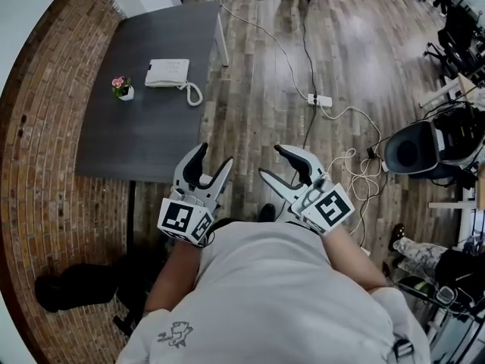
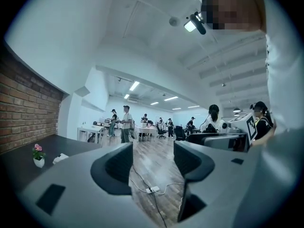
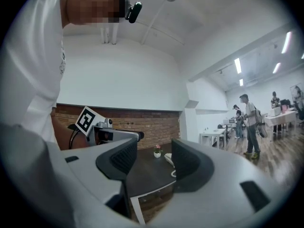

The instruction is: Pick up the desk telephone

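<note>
The phone (image 1: 167, 73) sits in the upper left of the head view, on the far part of a dark worktop (image 1: 144, 139) that runs along a brick wall. It is flat on the surface, untouched, and its body lies with the long side left to right across the frame. Its coiled cord (image 1: 193, 93) trails off the right end toward the worktop's right edge. A small flowerpot (image 1: 121, 88) stands just left of it, apart from it.

Both grippers are low in the frame's centre, close to the person's chest and short of the worktop's near edge. The left gripper (image 1: 215, 156) has its jaws spread with nothing between them. Its own view shows only floor and a power strip (image 2: 152, 189) through the gap, with the phone (image 2: 60, 157) far off at the left edge. The right gripper (image 1: 271, 161) is likewise spread and empty. In its view the flowerpot (image 3: 157, 151) and part of the phone (image 3: 168, 158) show beyond the gap, well away.

So the phone lies up and left of both grippers, well apart from them. The left gripper is the nearer of the 2, already over the worktop's near right corner. I judge the reach has barely begun. It should go up-left along the worktop, passing right of the flowerpot and avoiding the cord.
</note>
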### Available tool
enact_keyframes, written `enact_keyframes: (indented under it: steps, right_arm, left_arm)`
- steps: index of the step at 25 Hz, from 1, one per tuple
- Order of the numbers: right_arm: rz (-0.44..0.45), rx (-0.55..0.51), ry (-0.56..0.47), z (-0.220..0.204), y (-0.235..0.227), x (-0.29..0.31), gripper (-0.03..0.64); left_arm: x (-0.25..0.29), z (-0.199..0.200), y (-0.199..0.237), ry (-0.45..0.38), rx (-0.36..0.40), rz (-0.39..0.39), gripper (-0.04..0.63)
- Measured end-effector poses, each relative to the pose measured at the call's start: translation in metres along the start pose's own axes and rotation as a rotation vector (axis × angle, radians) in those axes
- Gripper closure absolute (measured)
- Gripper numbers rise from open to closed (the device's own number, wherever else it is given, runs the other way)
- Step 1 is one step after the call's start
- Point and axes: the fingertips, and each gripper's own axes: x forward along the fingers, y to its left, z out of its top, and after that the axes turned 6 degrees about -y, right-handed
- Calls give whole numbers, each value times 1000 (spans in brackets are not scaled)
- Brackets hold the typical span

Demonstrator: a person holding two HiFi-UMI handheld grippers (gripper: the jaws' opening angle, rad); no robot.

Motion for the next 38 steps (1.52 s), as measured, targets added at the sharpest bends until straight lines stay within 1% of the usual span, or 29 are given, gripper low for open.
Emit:
enact_keyframes:
  steps: [5, 10, 14, 18, 21, 30, 34, 38]
  right_arm:
    - [-35, 28, 3, -8, -27, -8, 383]
    - [-53, 34, 5, -10, -53, -9, 383]
    - [-71, 31, 14, -12, -80, 2, 383]
    - [-64, 21, 28, -19, -101, 24, 376]
    - [-57, 20, 38, -26, -119, 50, 374]
    - [-7, 14, 61, -31, -171, 164, 371]
    - [21, 9, 61, -32, -184, 210, 370]
    - [58, 12, 87, -36, -190, 249, 370]
  left_arm:
    - [37, -6, -9, 11, -2, -42, 308]
    - [67, -14, -7, 14, -27, -67, 305]
    - [98, -16, 4, 12, -34, -92, 304]
    - [127, -19, 27, 3, -46, -108, 302]
    - [148, -20, 55, -5, -52, -106, 301]
    - [194, -1, 168, -26, -70, -50, 299]
    - [205, 5, 215, -33, -70, -22, 298]
    - [210, 12, 258, -53, -89, 21, 298]
